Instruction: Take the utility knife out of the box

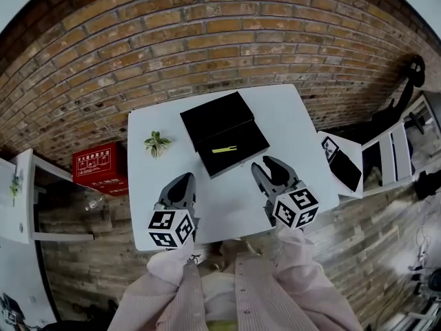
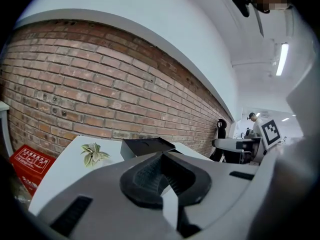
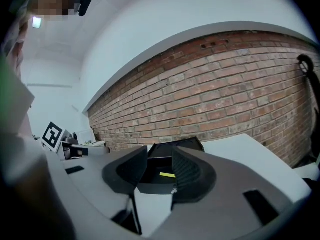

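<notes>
White table [image 1: 296,116] under brick wall [image 1: 207,33]. R gripper [image 1: 270,168] just short of box [image 1: 213,119], jaws apart, empty. L gripper [image 1: 182,185] near-left of box, jaws together, empty. Yellow utility knife [image 1: 224,149] lying inside open box. Plant sprig [image 1: 157,143] left of box.

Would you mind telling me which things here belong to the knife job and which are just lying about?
Part of the job:
- yellow utility knife, lying in the open black box
- right gripper, jaws apart, facing the box
- left gripper, shut and empty

Just lying about:
- small leafy plant on the white table
- red box beside the table
</notes>
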`<state>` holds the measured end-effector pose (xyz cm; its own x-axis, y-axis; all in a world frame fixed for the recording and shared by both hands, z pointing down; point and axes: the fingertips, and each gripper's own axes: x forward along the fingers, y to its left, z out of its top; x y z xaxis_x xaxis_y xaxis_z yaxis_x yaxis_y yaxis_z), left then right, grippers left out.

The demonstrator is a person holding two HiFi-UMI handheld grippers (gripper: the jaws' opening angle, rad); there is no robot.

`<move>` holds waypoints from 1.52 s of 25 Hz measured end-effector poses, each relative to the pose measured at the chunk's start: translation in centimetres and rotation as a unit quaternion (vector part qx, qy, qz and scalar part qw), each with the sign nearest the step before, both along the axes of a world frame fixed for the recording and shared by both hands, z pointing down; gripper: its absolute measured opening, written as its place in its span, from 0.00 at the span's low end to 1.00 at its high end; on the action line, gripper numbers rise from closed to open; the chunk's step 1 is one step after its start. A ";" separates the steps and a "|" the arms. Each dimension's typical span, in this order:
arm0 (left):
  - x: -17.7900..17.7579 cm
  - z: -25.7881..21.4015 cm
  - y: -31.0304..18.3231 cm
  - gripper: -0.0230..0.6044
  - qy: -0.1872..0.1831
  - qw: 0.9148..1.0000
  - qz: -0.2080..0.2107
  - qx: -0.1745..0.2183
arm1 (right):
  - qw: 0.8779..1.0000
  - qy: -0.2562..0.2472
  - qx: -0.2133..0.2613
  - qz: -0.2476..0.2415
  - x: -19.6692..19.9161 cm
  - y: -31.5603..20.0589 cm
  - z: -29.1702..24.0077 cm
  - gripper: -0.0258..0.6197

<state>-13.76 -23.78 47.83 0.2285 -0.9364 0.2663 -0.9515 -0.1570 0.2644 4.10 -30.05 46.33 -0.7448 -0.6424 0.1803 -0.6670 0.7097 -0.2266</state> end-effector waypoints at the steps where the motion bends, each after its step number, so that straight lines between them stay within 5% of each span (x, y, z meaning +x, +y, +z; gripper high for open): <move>1: 0.0 0.1 -0.5 0.02 0.000 1.000 -0.003 -0.001 | 1.000 0.003 -0.003 -0.007 -0.2 -0.5 0.2 0.27; 14: 0.9 2.9 -5.5 0.02 0.006 0.999 -0.030 -0.032 | 0.991 0.065 -0.021 -0.112 -2.7 -6.3 3.2 0.27; 23: 0.4 4.7 -7.5 0.02 0.009 0.997 -0.042 -0.059 | 0.969 0.140 -0.036 -0.199 -5.6 -8.4 6.7 0.27; 28: 0.4 6.0 -8.5 0.02 0.013 0.996 -0.037 -0.075 | 0.947 0.193 -0.037 -0.252 -7.2 -8.8 8.9 0.27; 38: 0.5 7.9 -10.0 0.02 0.026 0.995 -0.019 -0.099 | 0.882 0.307 -0.036 -0.355 -9.5 -9.0 13.1 0.27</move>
